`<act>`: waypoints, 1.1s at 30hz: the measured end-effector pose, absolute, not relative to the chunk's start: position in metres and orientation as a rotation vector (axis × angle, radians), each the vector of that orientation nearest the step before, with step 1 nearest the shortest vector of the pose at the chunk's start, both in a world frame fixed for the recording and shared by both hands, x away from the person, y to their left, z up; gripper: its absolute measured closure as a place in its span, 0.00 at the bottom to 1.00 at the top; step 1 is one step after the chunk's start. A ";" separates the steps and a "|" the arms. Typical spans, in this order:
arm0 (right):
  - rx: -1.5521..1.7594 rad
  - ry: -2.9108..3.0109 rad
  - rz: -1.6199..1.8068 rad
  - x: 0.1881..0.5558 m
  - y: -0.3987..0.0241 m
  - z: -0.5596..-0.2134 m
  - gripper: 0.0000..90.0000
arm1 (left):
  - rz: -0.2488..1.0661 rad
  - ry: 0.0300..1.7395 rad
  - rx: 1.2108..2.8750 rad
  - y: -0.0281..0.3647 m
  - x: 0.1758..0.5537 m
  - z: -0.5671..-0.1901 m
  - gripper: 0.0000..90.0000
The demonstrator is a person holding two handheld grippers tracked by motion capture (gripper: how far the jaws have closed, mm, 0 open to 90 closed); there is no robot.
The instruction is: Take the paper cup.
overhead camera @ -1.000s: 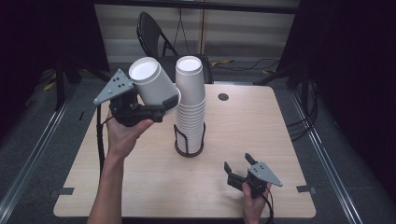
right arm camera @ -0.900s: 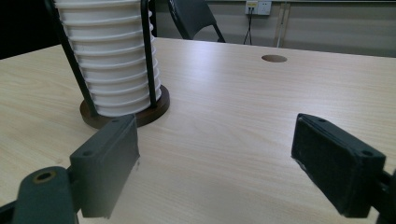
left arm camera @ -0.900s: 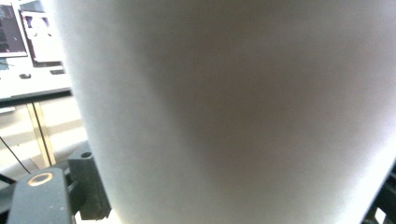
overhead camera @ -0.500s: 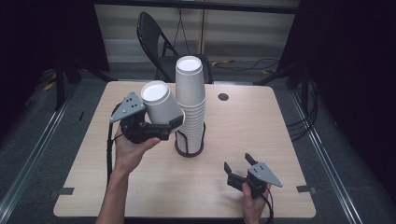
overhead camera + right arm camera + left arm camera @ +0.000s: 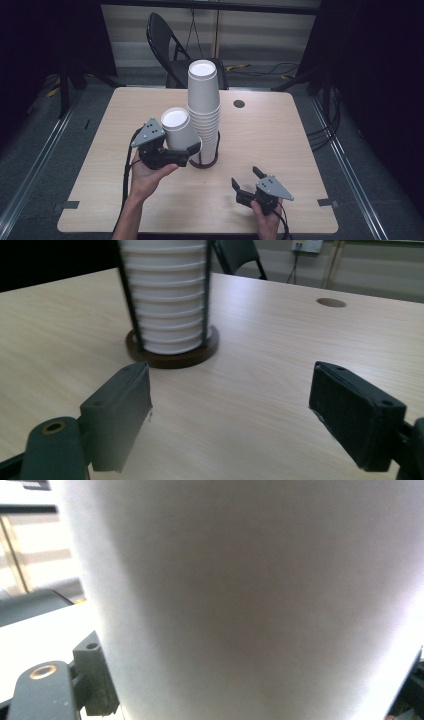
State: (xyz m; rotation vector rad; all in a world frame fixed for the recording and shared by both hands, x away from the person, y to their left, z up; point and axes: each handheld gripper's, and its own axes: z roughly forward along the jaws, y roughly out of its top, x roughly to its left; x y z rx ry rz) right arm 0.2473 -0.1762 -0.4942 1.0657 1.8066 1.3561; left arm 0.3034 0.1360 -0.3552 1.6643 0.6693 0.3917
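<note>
wood table (image 5: pixel 280 150) w/ a round hole near the far edge; black folding chair (image 5: pixel 167 47) behind it. mid-table stands a tall stack of white paper cups (image 5: pixel 203 107) in a dark wire holder w/ round base (image 5: pixel 212 161), rims up. just left of the stack, the left gripper (image 5: pixel 192 150) has its jaws clamped on a single white cup (image 5: pixel 180 132), tilted w/ its open mouth up and toward the far left, its lower end right by the holder; can't tell if cup and stack touch. in the left gripper view the cup wall (image 5: pixel 240 600) sits blurred right up at the lens, one jaw at the bottom left. right gripper (image 5: pixel 247 181) rests low near the front right of the table, well apart from the stack, jaws apart w/ nothing between them; the right gripper view looks across bare table (image 5: pixel 260 390) at the holder base (image 5: pixel 172 352) and the lower cups (image 5: pixel 165 305).
</note>
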 end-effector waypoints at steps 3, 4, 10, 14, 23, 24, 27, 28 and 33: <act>1.022 1.846 1.400 0.245 -0.166 -0.494 0.19 | 0.355 0.679 1.670 0.132 0.303 -0.365 0.15; 1.006 1.859 1.423 0.244 -0.162 -0.494 0.19 | 0.351 0.682 1.679 0.131 0.302 -0.367 0.15; 0.956 1.854 1.491 0.239 -0.145 -0.490 0.20 | 0.286 0.735 1.659 0.128 0.298 -0.383 0.15; 0.918 1.852 1.564 0.236 -0.134 -0.487 0.26 | 0.234 0.763 1.660 0.128 0.294 -0.396 0.15; 0.848 1.902 1.603 0.233 -0.120 -0.489 0.30 | 0.164 0.820 1.650 0.125 0.289 -0.414 0.15; 0.837 1.902 1.617 0.232 -0.117 -0.490 0.33 | 0.138 0.827 1.641 0.124 0.287 -0.418 0.15; 0.825 1.888 1.643 0.231 -0.115 -0.489 0.36 | 0.124 0.832 1.640 0.123 0.285 -0.421 0.15; 0.823 1.879 1.647 0.230 -0.114 -0.489 0.37 | 0.099 0.836 1.632 0.123 0.284 -0.423 0.15; 0.815 1.859 1.673 0.230 -0.112 -0.489 0.40 | 0.081 0.859 1.609 0.124 0.283 -0.428 0.15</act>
